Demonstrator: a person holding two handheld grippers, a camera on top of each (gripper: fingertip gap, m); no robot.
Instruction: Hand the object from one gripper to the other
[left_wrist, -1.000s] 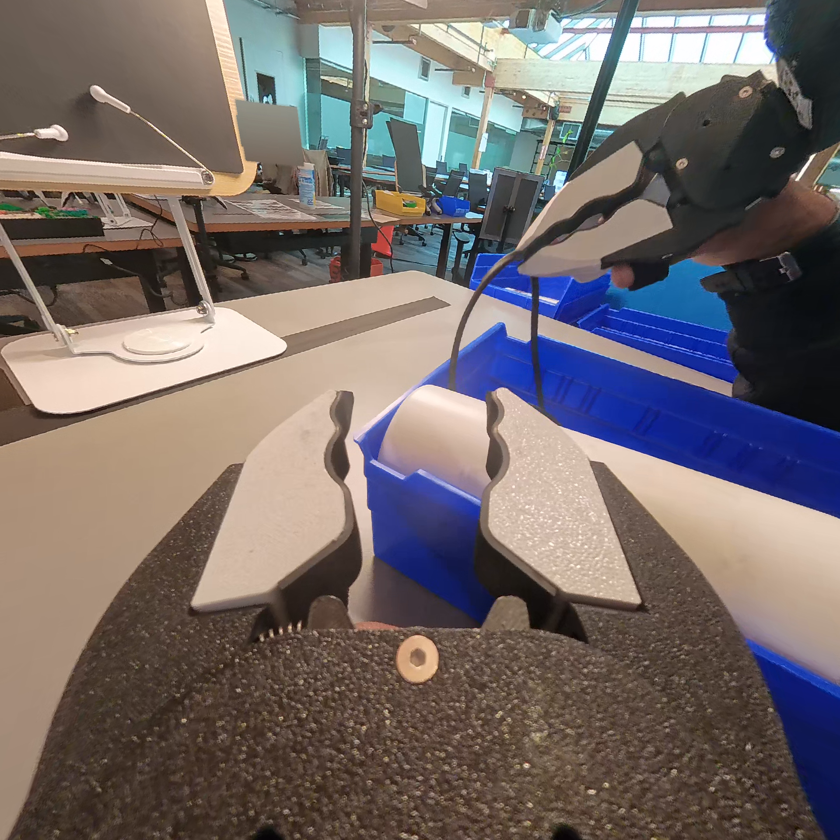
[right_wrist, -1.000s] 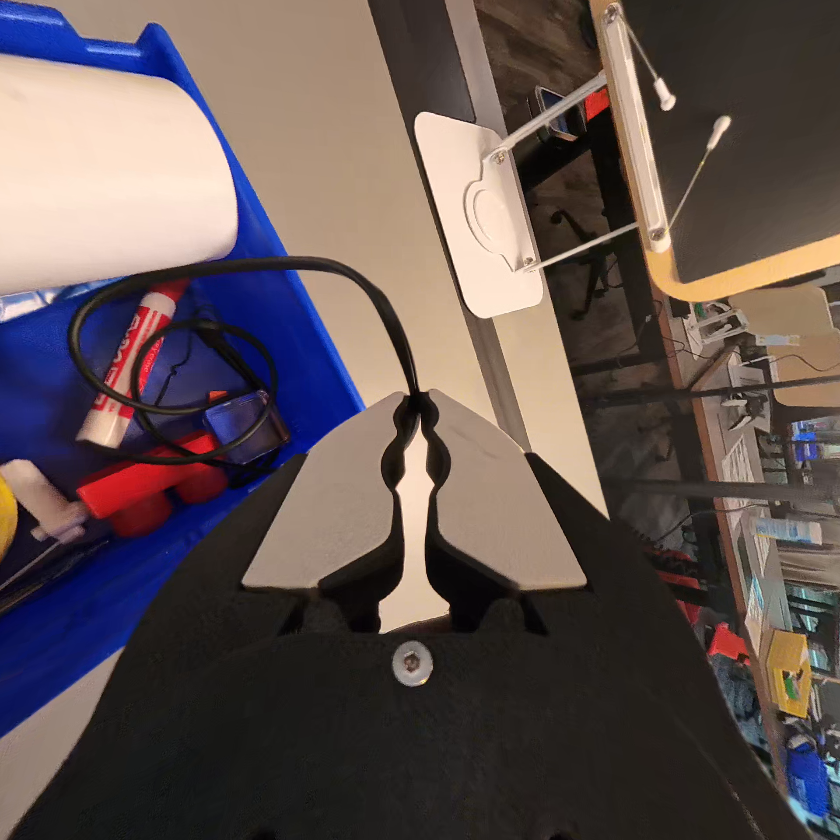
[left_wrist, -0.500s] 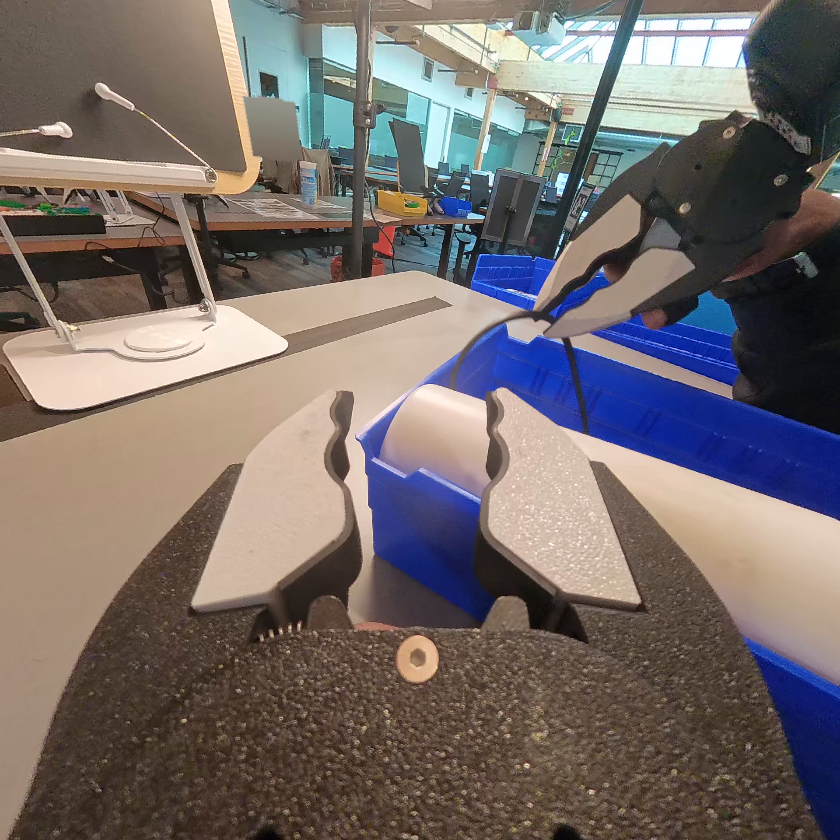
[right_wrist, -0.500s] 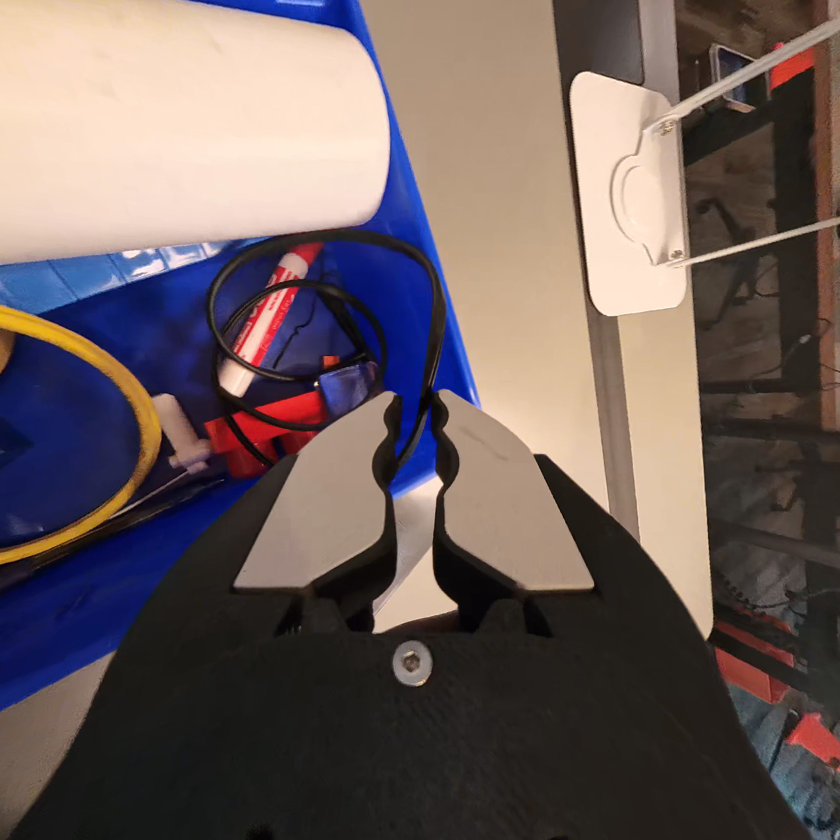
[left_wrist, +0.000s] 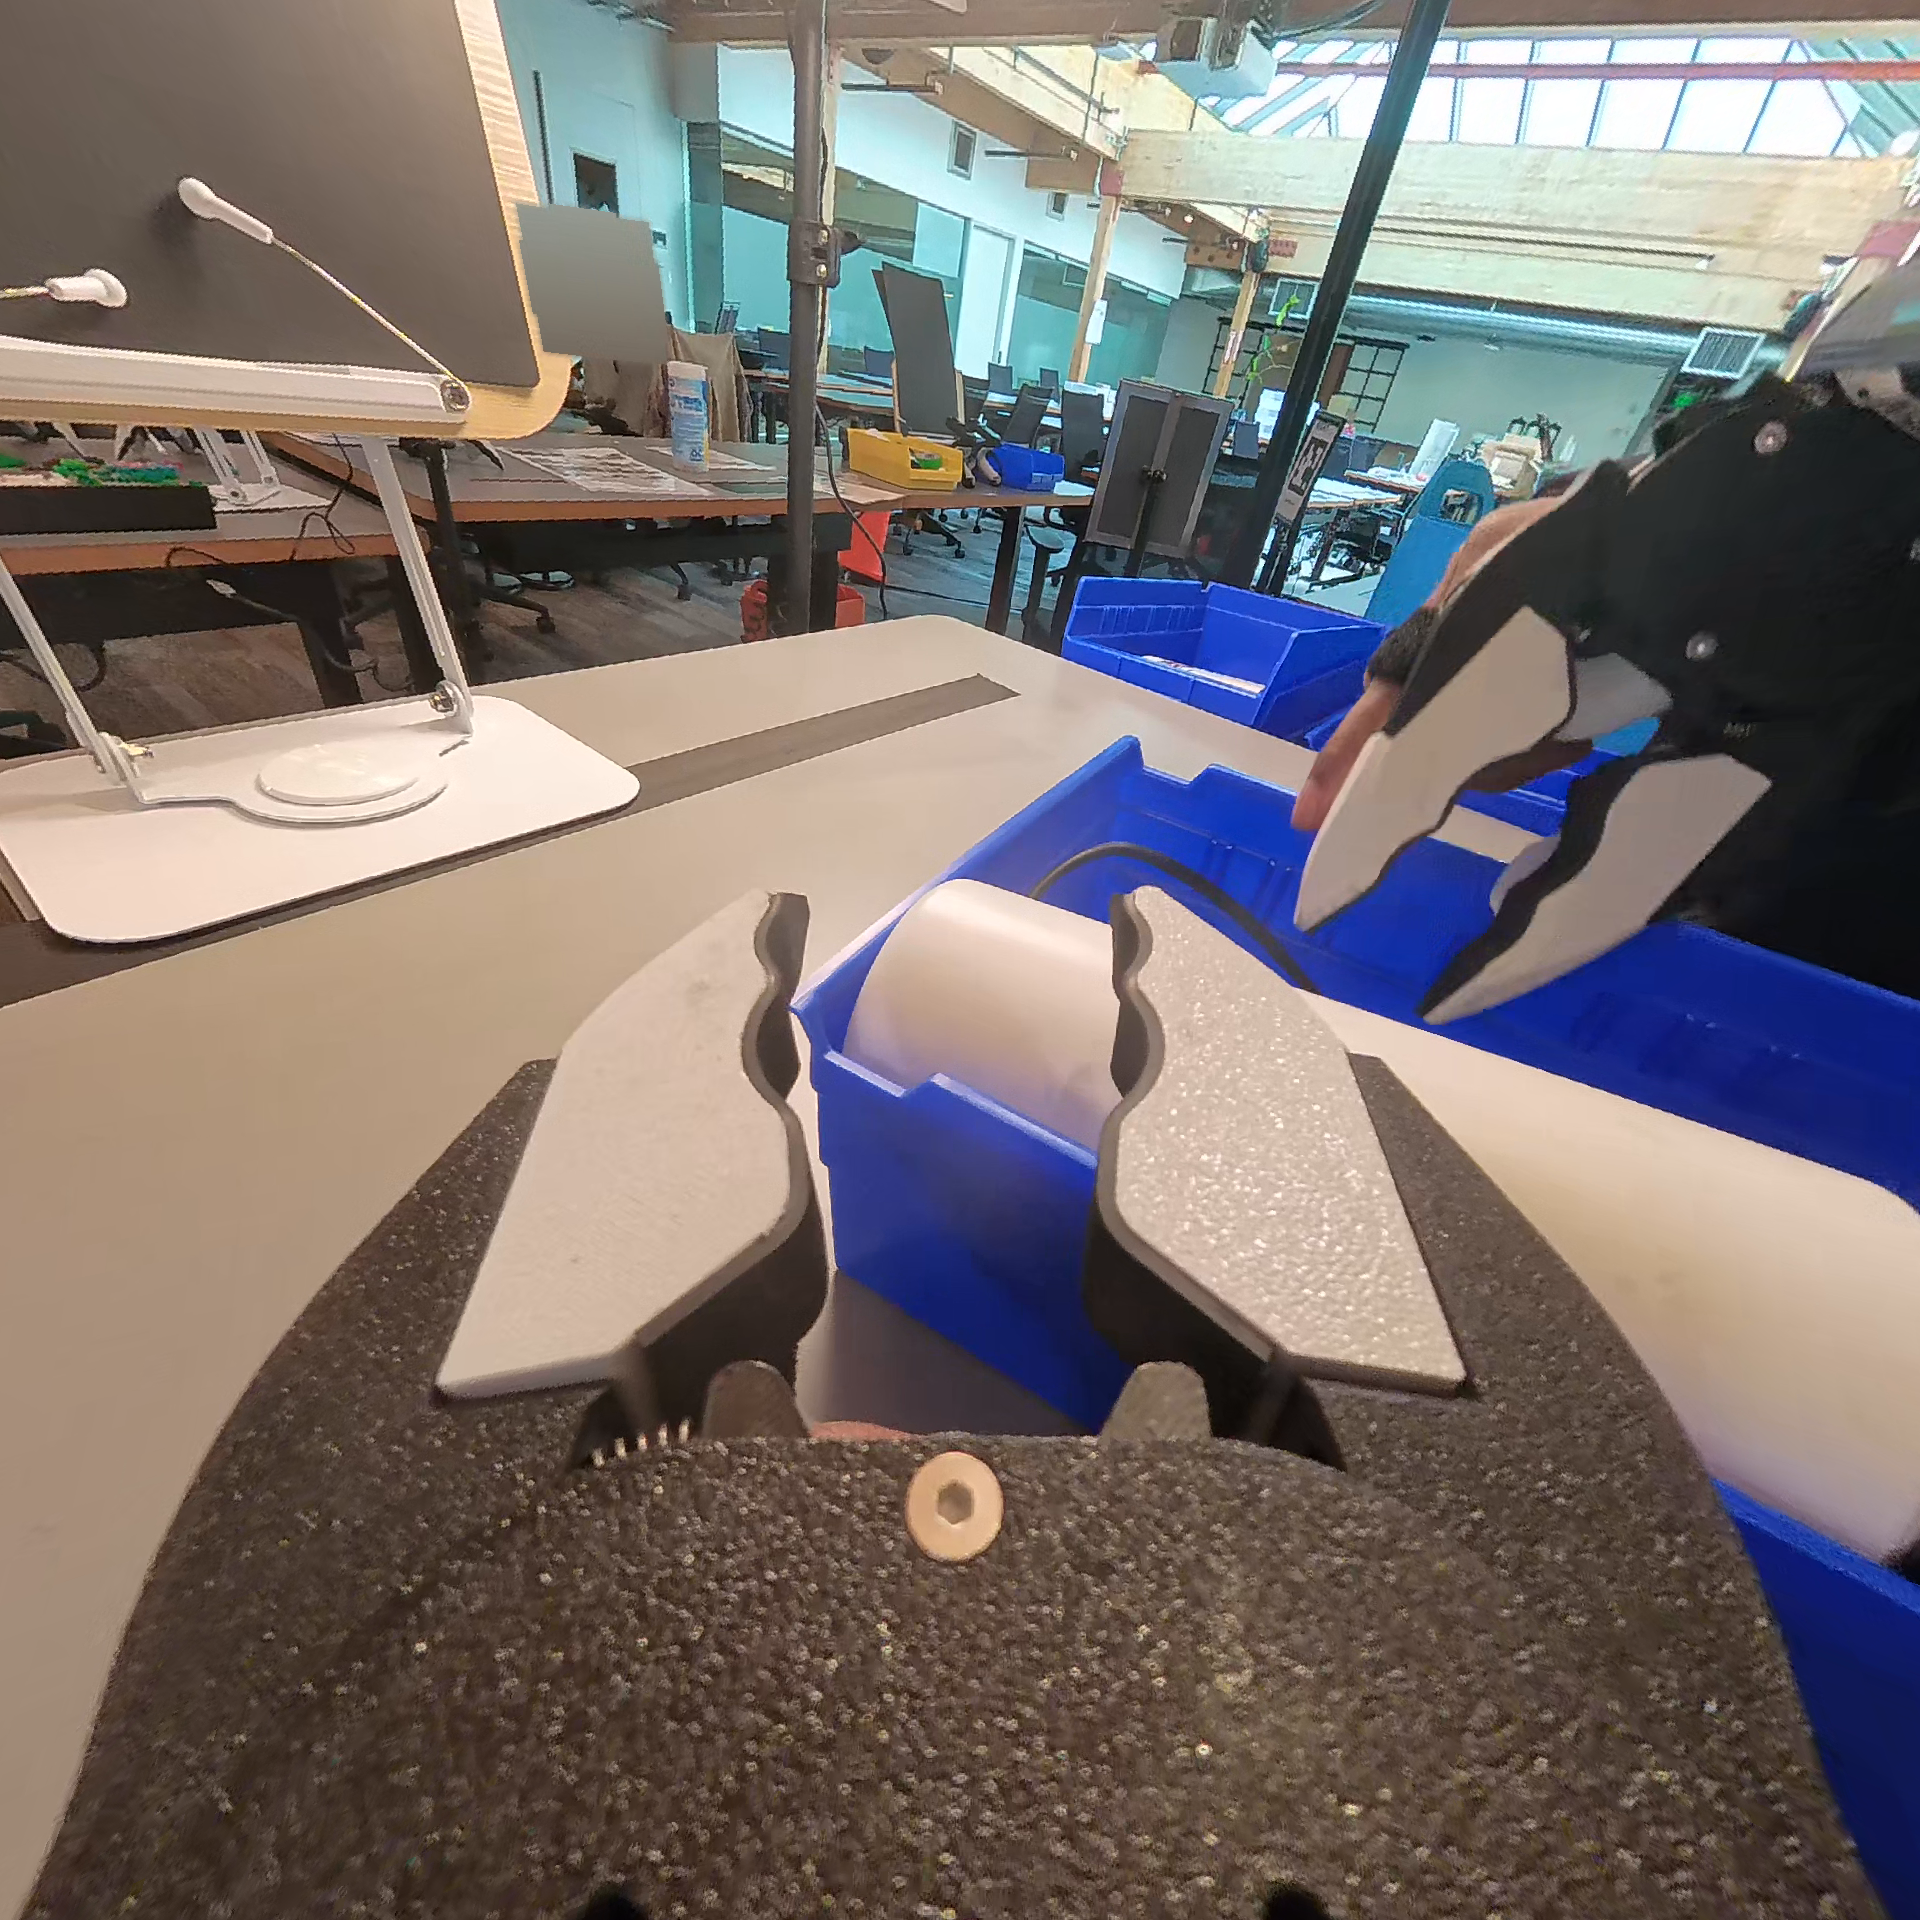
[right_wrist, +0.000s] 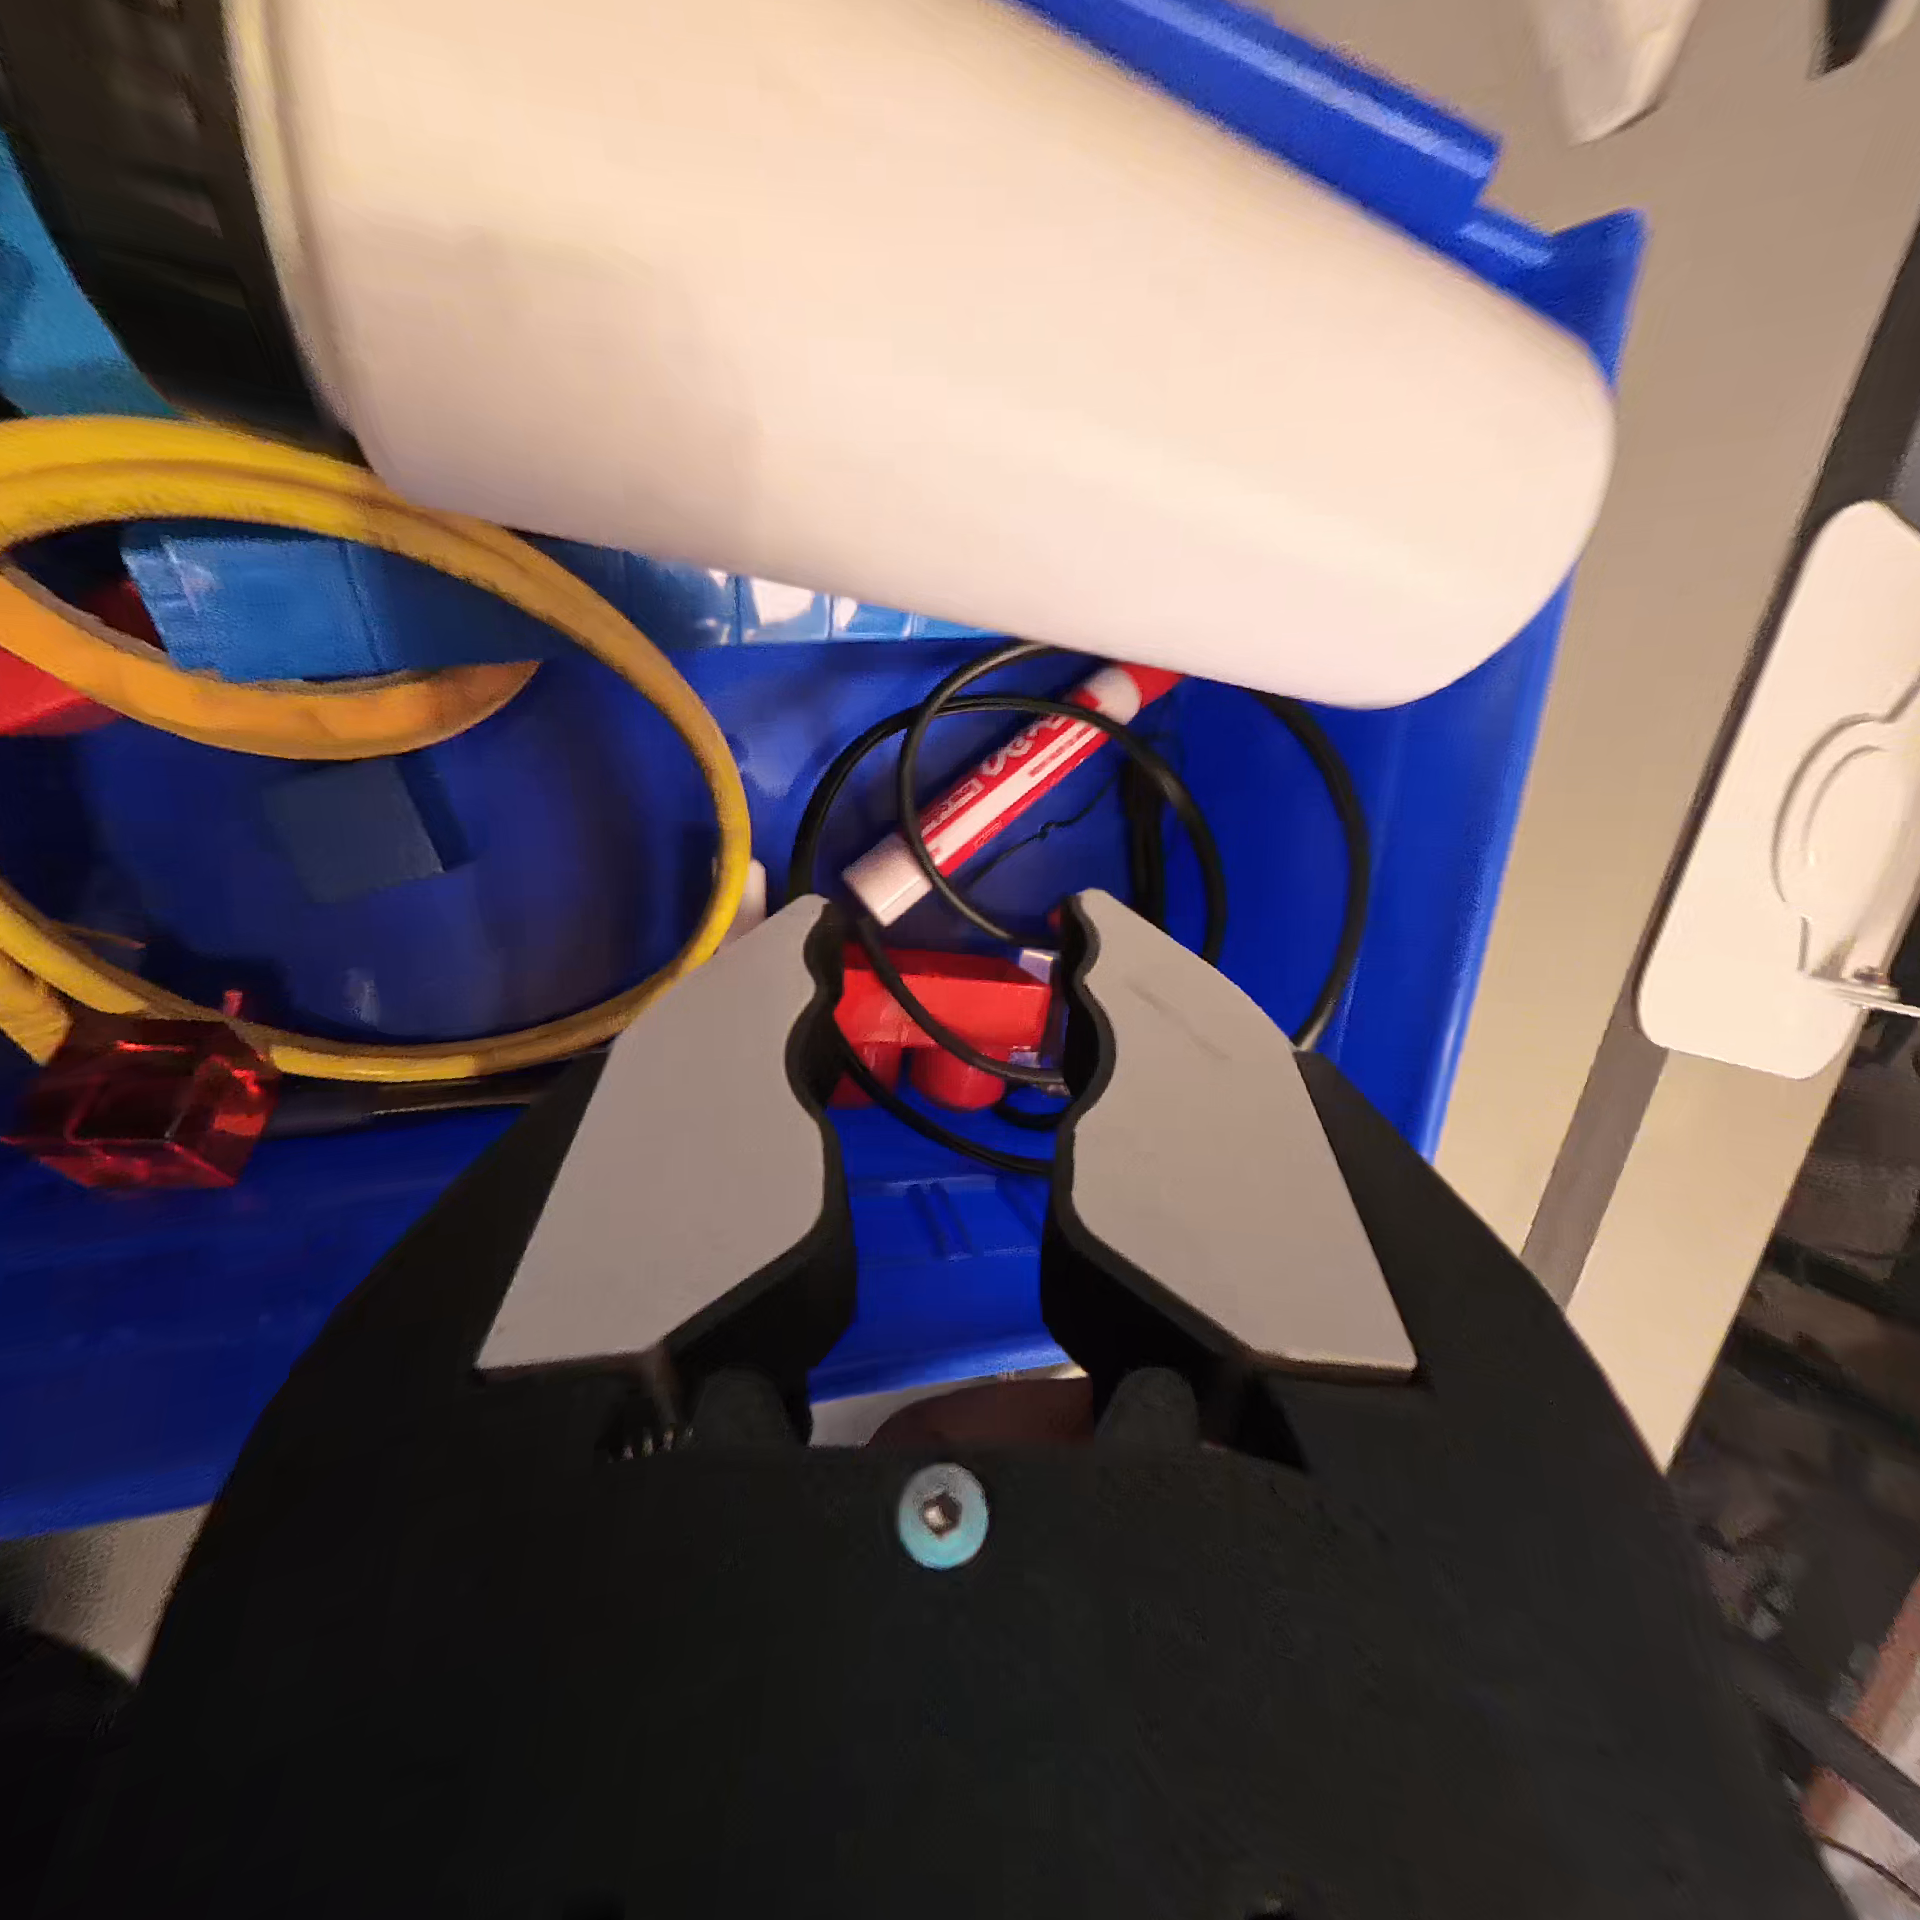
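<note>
A thin black cable (right_wrist: 1340, 831) lies coiled in the blue bin (right_wrist: 1455, 935), over a red marker (right_wrist: 997, 790) and a red block (right_wrist: 935, 997). My right gripper (right_wrist: 945, 914) is open and empty above that coil; it also shows in the left wrist view (left_wrist: 1382, 966), hovering over the bin (left_wrist: 935, 1164). A loop of the cable (left_wrist: 1122, 857) rises behind the white roll (left_wrist: 977, 977). My left gripper (left_wrist: 956, 914) is open and empty, low over the table just short of the bin's near corner.
A large white roll (right_wrist: 883, 343) lies across the bin. A yellow cable (right_wrist: 623, 665) and a clear red cube (right_wrist: 145, 1112) lie at the bin's left. A white stand base (left_wrist: 312, 800) sits on the grey table (left_wrist: 208, 1091). More blue bins (left_wrist: 1216, 655) stand behind. My right gripper's tips are some 5 centimeters from the red block (right_wrist: 935, 997). To the red marker (right_wrist: 997, 790): right tips about 7 centimeters, left tips about 15 centimeters.
My right gripper opened and let go of the black cable, which dropped back into the bin. The gripper swung over the bin and lower. My left gripper has not moved.
</note>
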